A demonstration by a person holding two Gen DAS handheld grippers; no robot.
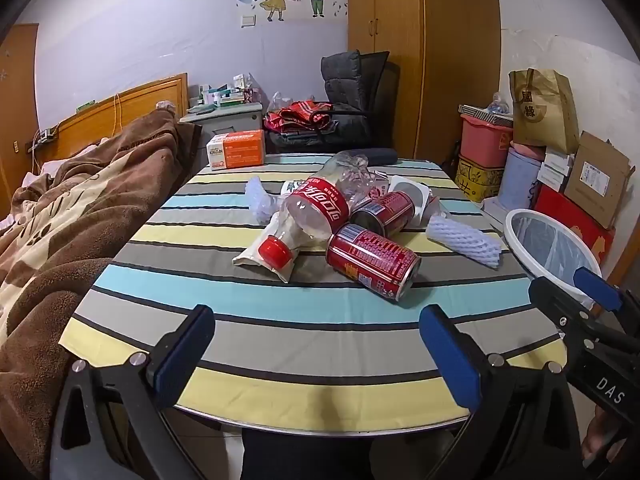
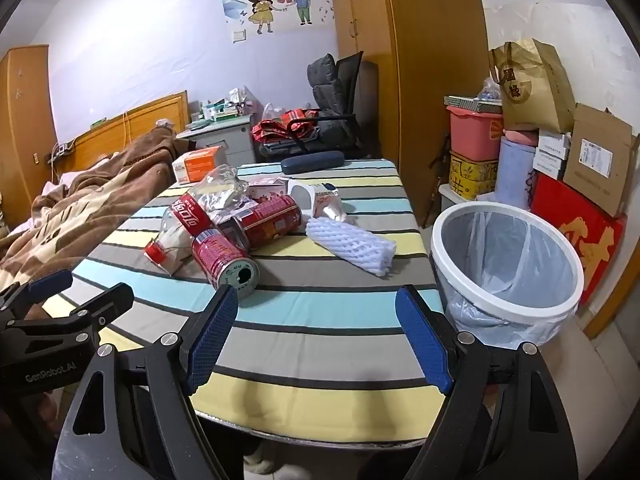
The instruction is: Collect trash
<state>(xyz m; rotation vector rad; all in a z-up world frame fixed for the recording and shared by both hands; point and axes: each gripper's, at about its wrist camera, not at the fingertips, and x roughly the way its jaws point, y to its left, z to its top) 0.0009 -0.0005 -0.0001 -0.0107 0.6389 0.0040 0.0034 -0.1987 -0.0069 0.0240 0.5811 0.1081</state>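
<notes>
Both grippers, left (image 1: 316,344) and right (image 2: 316,328), fingers wide apart, empty, above table (image 1: 280,320). Cans (image 1: 372,260), bottle (image 1: 316,208) at 12 o'clock; bin (image 2: 508,264) at 2 o'clock.

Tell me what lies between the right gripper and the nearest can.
Only bare striped cloth. In the right wrist view, the open right gripper sits just short of the can.

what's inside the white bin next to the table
The white bin holds only a clear plastic liner; no trash shows in it. Its very bottom is hidden by the near rim.

Right gripper (image 2: 316,332) jaws wide, empty; nearest can (image 2: 224,258) beyond; bin (image 2: 506,264) apparently beside table (image 2: 320,360).
</notes>
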